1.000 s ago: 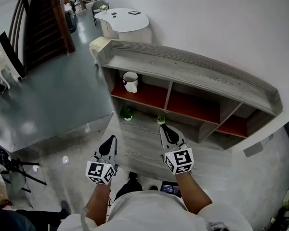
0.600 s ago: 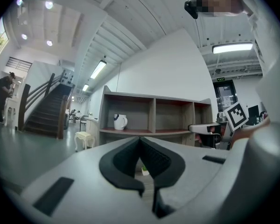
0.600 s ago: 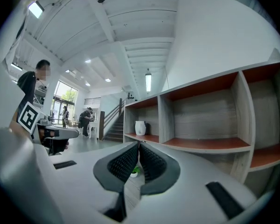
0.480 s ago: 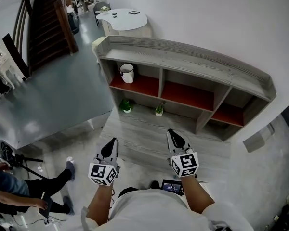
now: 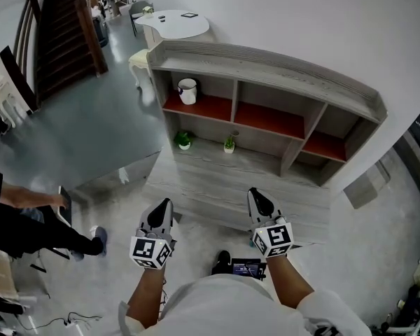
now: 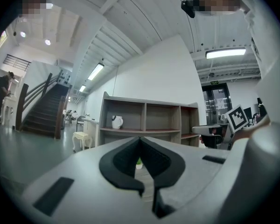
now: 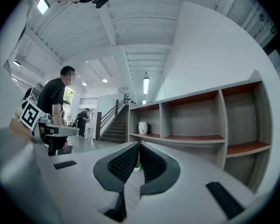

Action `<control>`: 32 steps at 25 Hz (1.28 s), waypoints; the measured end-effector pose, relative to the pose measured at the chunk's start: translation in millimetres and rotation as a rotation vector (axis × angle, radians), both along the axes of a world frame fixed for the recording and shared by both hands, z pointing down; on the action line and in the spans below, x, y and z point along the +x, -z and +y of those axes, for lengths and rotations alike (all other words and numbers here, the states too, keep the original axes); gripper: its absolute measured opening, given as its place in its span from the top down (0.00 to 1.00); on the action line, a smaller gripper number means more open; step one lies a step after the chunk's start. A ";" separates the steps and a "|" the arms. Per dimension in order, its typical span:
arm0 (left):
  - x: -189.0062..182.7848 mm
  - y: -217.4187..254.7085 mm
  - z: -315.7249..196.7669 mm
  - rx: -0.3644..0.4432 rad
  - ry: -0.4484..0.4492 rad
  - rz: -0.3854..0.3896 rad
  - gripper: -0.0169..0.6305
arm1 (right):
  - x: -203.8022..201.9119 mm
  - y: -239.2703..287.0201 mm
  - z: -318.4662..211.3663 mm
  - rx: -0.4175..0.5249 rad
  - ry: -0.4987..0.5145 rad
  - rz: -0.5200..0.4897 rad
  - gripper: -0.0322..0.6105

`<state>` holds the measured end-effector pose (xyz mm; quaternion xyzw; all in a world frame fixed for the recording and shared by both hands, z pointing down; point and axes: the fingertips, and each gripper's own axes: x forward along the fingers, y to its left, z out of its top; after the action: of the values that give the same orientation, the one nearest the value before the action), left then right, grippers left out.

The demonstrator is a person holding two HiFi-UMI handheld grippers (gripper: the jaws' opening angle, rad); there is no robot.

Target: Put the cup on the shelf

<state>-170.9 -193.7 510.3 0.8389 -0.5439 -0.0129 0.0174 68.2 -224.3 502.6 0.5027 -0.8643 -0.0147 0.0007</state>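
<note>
the cup (image 5: 187, 91) already stands in the upper left bay of the shelf (image 5: 280, 65), well apart from our left tool (image 5: 161, 206) and right tool (image 5: 259, 195), both closed on nothing, so we judge it best to hold them level and clear.

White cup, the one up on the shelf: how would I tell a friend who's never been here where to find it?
Find the long grey wooden shelf unit against the white wall and look along its upper row of three red-floored compartments. The white cup stands in the left-end one. It is the only thing on the red boards; a bushy green plant and a smaller plant sit lower, on the grey ledge.
</note>
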 end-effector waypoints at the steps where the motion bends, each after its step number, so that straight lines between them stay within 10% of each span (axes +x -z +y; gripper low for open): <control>1: -2.7 -1.8 12.1 -0.004 -0.005 0.002 0.96 | -1.9 1.0 12.4 0.001 -0.002 -0.013 0.89; 16: -22.9 -46.7 168.6 -0.077 0.004 0.020 0.96 | -12.5 -7.7 179.8 0.013 0.003 -0.008 0.89; 32: 53.4 -30.1 235.3 -0.048 0.037 0.015 0.96 | 64.9 -12.2 235.6 0.021 0.075 -0.001 0.90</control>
<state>-117.4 41.6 540.4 0.8278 -0.5595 -0.0066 0.0412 133.1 11.3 514.8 0.4699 -0.8824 -0.0236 -0.0057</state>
